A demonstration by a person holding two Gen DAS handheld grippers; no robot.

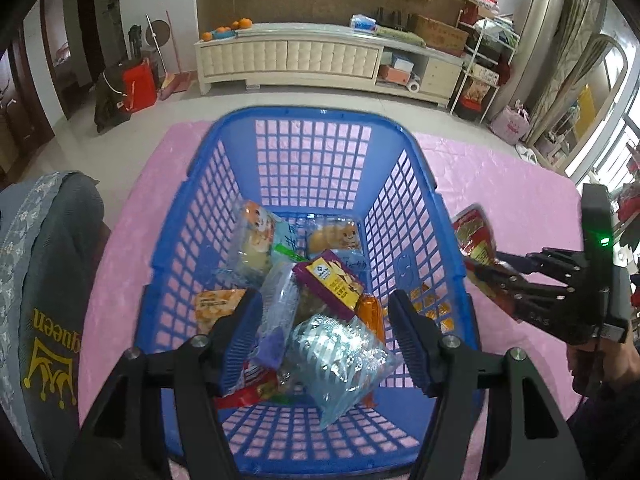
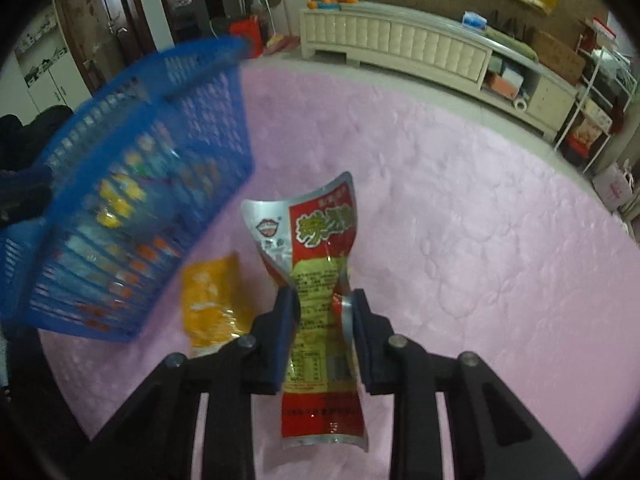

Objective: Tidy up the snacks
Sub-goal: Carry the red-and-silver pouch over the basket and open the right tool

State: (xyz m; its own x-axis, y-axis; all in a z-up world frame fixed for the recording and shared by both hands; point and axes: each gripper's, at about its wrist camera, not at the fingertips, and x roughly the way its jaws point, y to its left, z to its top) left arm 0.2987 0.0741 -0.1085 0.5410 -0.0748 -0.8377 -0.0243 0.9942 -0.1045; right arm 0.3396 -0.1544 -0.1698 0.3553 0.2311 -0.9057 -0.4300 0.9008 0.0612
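A blue plastic basket (image 1: 304,114) stands on the pink cloth and holds several snack packets, among them a clear packet with silver stripes (image 1: 340,356) and a purple and yellow packet (image 1: 332,280). My left gripper (image 1: 324,298) hangs open over these packets, its pads touching none of them. To the right of the basket my right gripper (image 2: 323,296) is shut on a red and silver snack packet (image 2: 316,224), lifted off the cloth. That packet (image 1: 476,236) and the right gripper (image 1: 492,276) also show in the left wrist view. A yellow packet (image 2: 212,300) lies on the cloth beside the basket (image 2: 132,184).
The pink cloth (image 2: 480,240) spreads wide to the right of the basket. A grey cushion with a yellow crown print (image 1: 44,300) sits left of the basket. A person's hand (image 1: 592,364) grips the right tool. A cream cabinet (image 1: 320,56) stands at the far wall.
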